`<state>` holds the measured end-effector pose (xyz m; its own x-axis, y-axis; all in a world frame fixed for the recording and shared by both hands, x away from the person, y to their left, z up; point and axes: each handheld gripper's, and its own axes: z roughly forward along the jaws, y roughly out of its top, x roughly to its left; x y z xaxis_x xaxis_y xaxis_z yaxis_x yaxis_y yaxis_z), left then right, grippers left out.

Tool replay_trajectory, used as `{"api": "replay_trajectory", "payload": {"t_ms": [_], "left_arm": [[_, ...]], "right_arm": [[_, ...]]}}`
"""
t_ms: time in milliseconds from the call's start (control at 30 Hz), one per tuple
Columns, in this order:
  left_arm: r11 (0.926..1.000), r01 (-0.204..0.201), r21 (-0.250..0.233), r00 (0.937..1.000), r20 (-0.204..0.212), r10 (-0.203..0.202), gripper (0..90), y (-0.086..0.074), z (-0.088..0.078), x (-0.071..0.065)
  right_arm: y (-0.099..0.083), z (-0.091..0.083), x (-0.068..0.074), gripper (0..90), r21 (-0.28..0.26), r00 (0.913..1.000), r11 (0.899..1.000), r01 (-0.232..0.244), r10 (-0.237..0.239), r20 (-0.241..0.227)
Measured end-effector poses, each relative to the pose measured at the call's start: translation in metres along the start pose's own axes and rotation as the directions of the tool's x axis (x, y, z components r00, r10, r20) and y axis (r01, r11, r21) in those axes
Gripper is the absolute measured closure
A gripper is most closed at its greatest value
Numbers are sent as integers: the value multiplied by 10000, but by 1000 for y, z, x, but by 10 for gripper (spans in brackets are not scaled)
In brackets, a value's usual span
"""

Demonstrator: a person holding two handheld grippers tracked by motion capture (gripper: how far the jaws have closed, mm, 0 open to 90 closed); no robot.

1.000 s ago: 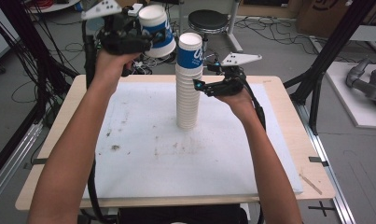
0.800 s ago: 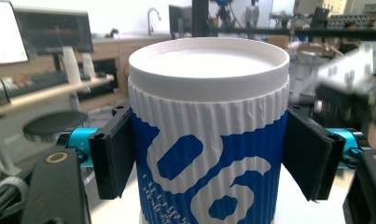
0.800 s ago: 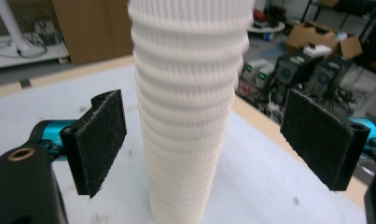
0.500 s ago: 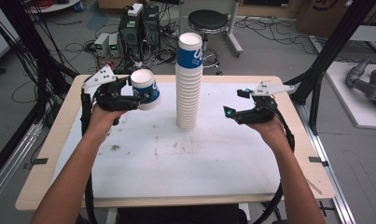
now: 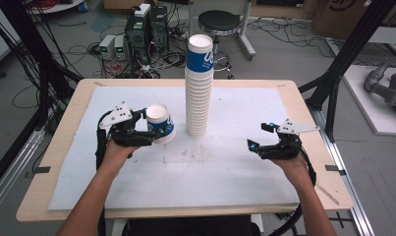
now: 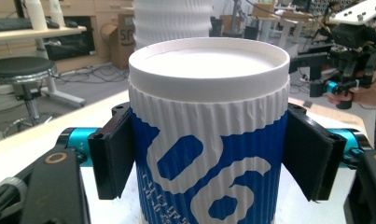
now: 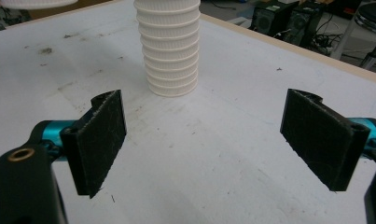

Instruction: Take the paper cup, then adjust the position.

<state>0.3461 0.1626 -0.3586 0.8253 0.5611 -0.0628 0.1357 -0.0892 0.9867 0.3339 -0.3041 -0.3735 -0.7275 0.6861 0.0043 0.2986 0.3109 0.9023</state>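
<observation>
Left hand-held gripper (image 5: pixel 154 132) clamps one cup (image 5: pixel 160 123), upright, left of the cup stack (image 5: pixel 199 86); right hand-held gripper (image 5: pixel 257 140), jaws wide and empty, sits right of the stack

Cup stack (image 5: pixel 198 88) blocks table centre; sides open.

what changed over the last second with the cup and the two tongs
The left tongs carried the blue and white ribbed paper cup from up beside the top of the tall stack of paper cups down and left, near the white table mat, staying clamped on it. The right tongs let go of the stack, drew back right and now stand open. The stack stayed put.
</observation>
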Motion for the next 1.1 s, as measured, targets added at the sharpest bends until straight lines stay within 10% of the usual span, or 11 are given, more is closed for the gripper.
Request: {"api": "replay_trajectory", "payload": {"t_ms": [667, 1100], "left_arm": [[9987, 69, 499, 9993, 376, -87, 253, -23, 9, -11], [9994, -70, 336, 9953, 971, 37, 254, -18, 18, -27]], "right_arm": [[1, 27, 23, 146, -455, 9962, 9990, -35, -5, -873], [8, 44, 49, 145, -811, 9792, 9966, 176, -336, -2003]]}}
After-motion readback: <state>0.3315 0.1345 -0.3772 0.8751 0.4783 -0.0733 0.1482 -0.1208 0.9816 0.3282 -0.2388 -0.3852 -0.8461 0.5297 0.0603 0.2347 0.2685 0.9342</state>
